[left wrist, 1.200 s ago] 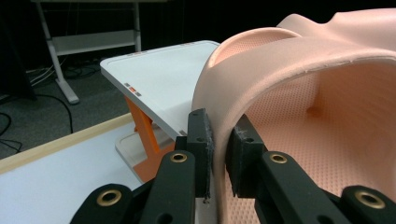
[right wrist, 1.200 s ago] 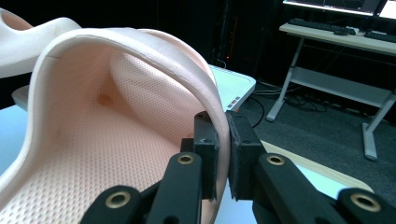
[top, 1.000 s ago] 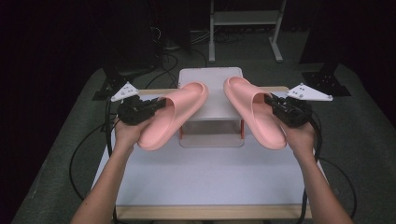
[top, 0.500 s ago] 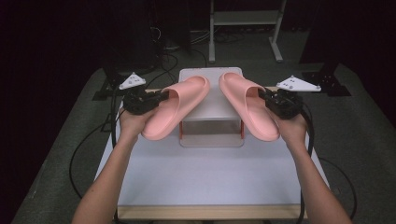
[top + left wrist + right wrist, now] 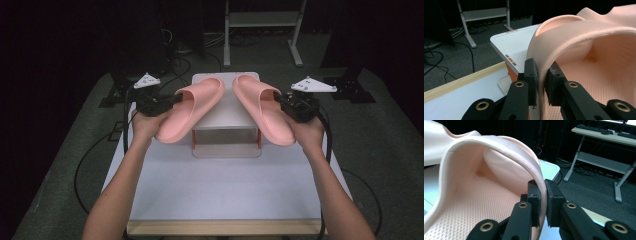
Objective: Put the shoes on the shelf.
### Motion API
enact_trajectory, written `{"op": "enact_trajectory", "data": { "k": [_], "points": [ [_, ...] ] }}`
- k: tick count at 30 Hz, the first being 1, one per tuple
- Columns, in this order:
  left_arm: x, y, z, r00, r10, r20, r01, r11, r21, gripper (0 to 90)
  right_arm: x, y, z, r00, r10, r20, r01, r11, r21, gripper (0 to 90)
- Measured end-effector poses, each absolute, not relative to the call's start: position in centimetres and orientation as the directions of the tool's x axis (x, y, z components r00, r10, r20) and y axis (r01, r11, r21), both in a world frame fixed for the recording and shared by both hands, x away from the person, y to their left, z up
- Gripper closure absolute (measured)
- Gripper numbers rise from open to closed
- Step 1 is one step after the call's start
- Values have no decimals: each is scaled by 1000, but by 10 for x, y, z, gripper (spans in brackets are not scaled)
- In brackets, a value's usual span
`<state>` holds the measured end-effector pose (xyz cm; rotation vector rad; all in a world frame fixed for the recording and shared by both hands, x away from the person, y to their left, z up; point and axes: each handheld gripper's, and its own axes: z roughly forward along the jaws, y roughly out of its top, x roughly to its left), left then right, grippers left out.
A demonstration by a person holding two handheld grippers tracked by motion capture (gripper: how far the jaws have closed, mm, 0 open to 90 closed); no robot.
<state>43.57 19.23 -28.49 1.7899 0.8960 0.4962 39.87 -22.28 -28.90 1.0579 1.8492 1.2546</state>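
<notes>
Two pink slide sandals hang above the table, toes angled toward each other. My left gripper (image 5: 170,100) (image 5: 541,82) is shut on the strap edge of the left sandal (image 5: 190,112) (image 5: 584,50). My right gripper (image 5: 280,100) (image 5: 543,203) is shut on the strap edge of the right sandal (image 5: 262,112) (image 5: 486,182). Both sandals hover over a white step stool (image 5: 225,112) (image 5: 511,45) with orange sides, their toes above its top.
The white table (image 5: 225,185) has a wooden front edge. Black cables (image 5: 100,150) trail off its left side onto the grey floor. A metal desk frame (image 5: 262,30) (image 5: 604,157) stands behind the table in the dark.
Both grippers have carried the sandals forward and a little higher, so the toes now reach over the stool's top.
</notes>
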Motion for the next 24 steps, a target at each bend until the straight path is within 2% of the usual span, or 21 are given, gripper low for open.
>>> {"op": "enact_trajectory", "data": {
  "k": [24],
  "points": [
    [457,179,-282,621,780,-73,358,-201,912,803,420,-207,-288,-443,892,-93,270,231,935,830]
  ]
}}
